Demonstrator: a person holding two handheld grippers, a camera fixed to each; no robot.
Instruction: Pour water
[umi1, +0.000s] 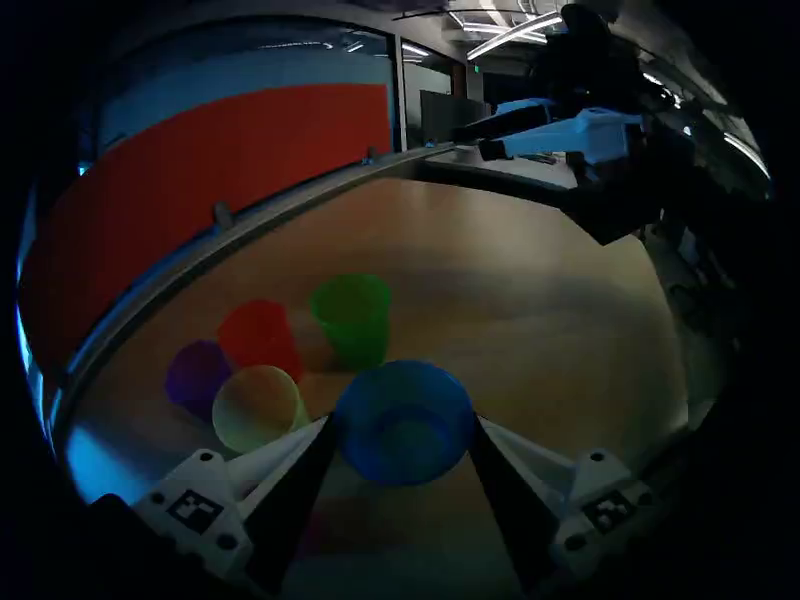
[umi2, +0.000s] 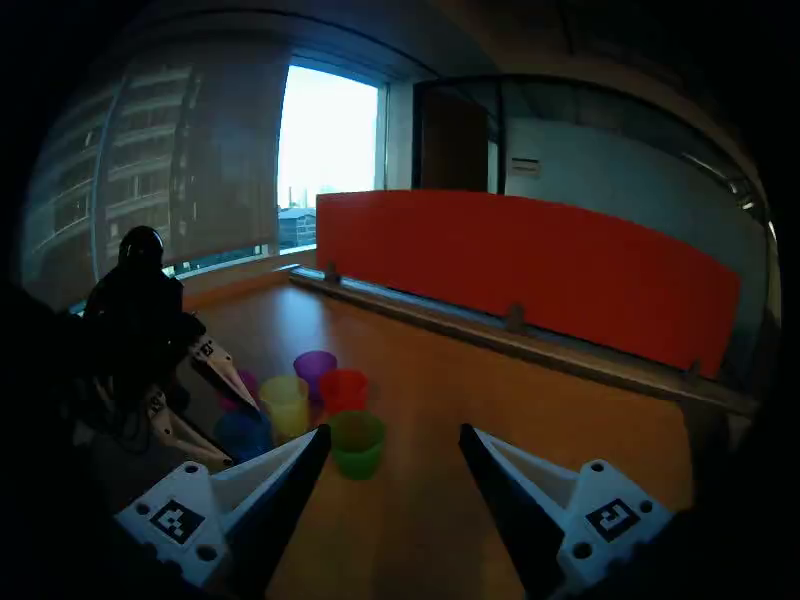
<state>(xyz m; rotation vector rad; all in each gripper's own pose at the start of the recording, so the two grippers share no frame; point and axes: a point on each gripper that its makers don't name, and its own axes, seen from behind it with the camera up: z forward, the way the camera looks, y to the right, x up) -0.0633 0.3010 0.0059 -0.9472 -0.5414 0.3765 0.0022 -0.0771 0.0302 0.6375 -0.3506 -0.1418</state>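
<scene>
**Left gripper view: blue cup straddled, grasp not yet closed**

Left gripper view looks straight down its fingers at the blue cup (umi1: 405, 408), which stands upright on the bench (umi1: 540, 290) at the near side of a cluster of cups. Behind it are the yellow cup (umi1: 257, 405), purple cup (umi1: 195, 375), red cup (umi1: 258, 335) and green cup (umi1: 352, 318), all grouped toward the bench edge that carries the red divider (umi1: 230, 160). By my reading, the step in hand is the pick-up that comes before any pouring.

The left gripper (umi1: 401, 432) has its claw spread wide, about as wide as the other one, with one finger on each side of the blue cup's wall. The rim seems to meet both fingertips (umi1: 322, 436), but I cannot tell whether the pads truly press. I judge the cup bracketed, not clamped.

The right gripper (umi2: 394, 428) hangs above the bench with its claw wide apart, holding and touching nothing. The green cup lies just below and inside its left finger.

The next move calls for closing squarely on the blue cup and lifting it clear of the yellow cup just beside it. The left gripper would then tip it over a receiving cup. Whether the blue cup holds water is too dim to say. A thin plastic wall may flex, so the squeeze wants to be gentle.
</scene>
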